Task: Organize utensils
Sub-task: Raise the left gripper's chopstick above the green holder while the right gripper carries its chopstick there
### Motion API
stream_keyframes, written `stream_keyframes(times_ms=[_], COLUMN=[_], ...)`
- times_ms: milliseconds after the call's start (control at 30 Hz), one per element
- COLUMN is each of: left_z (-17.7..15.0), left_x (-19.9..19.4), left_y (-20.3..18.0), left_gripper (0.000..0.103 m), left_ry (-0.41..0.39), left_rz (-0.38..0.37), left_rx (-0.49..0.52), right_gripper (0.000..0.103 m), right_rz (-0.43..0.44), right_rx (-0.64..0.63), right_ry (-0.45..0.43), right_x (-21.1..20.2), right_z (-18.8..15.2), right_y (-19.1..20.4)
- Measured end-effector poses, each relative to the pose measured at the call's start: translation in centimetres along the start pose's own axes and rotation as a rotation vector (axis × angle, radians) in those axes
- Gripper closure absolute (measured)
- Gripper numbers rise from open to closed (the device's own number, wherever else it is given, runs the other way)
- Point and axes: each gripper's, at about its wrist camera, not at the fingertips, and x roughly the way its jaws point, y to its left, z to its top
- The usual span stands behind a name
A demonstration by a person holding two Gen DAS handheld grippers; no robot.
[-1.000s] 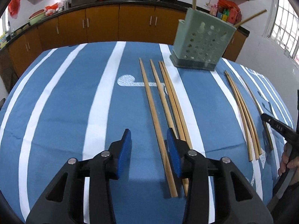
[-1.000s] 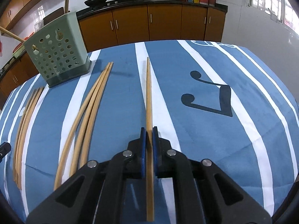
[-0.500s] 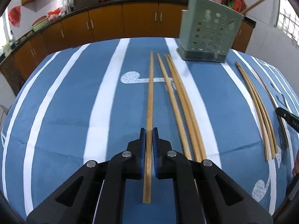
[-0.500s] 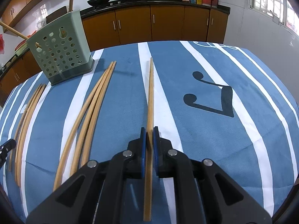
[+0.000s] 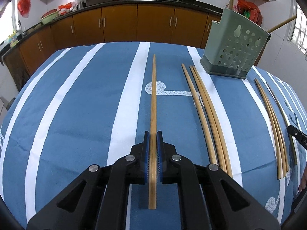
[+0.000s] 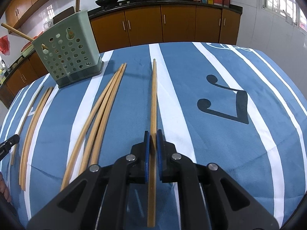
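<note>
Chopstick [image 5: 153,103] clamped in my left gripper [image 5: 153,137], another [image 6: 153,103] in right gripper [image 6: 153,137]; pickup done, next needed carrying to holder [image 6: 67,57].

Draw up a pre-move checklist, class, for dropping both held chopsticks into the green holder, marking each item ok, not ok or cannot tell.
1. Left gripper shut on a chopstick: ok.
2. Right gripper shut on a chopstick: ok.
3. Each stick runs straight out between the fingers, not skewed: ok.
4. Green holder upright on the blue cloth: ok.
5. Free space inside the holder, which already has sticks poking out: cannot tell.
6. Held sticks lifted clear of the cloth: cannot tell.
</note>
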Motion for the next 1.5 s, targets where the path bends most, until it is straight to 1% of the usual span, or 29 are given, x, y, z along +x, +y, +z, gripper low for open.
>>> stream_keyframes(times_ms=[300, 433, 567, 733, 800, 1000, 1233, 1500], left_z=[-0.1, -0.3, -0.8, -0.8, -0.8, 0.0, 1.8, 4.0], left_x=[0.0, -0.1, -0.5, -0.5, -0.8, -3.4, -7.2, -10.8], left_y=[-0.1, -0.2, -0.1, -0.2, 0.0, 1.0, 1.8, 1.6], left_gripper=[0.094, 0.094, 0.095, 0.096, 0.096, 0.096, 0.096, 0.096], left_ry=[0.0, -0.001, -0.001, 0.012, 0.02, -0.035, -0.138, -0.252], left_rz=[0.009, 0.011, 0.007, 0.009, -0.003, -0.022, -0.044, -0.064], left_rx=[0.009, 0.013, 0.015, 0.038, 0.033, 0.016, -0.004, -0.019], right_gripper=[0.094, 0.093, 0.094, 0.095, 0.095, 0.095, 0.095, 0.095], right_rz=[-0.002, -0.027, -0.022, -0.013, -0.006, 0.01, 0.031, 0.055], right_rx=[-0.002, -0.037, -0.045, -0.031, -0.021, -0.002, 0.017, 0.025], right_ry=[0.001, 0.003, 0.003, 0.01, -0.008, -0.092, -0.196, -0.304], right_x=[0.0, -0.2, -0.7, -0.9, -1.6, -4.9, -8.3, -11.3], right_z=[0.0, -0.3, -0.7, -0.5, -0.4, 0.8, 2.6, 4.5], right_y=[0.1, 0.5, 0.3, 0.0, -0.2, -0.9, -1.3, -1.2])
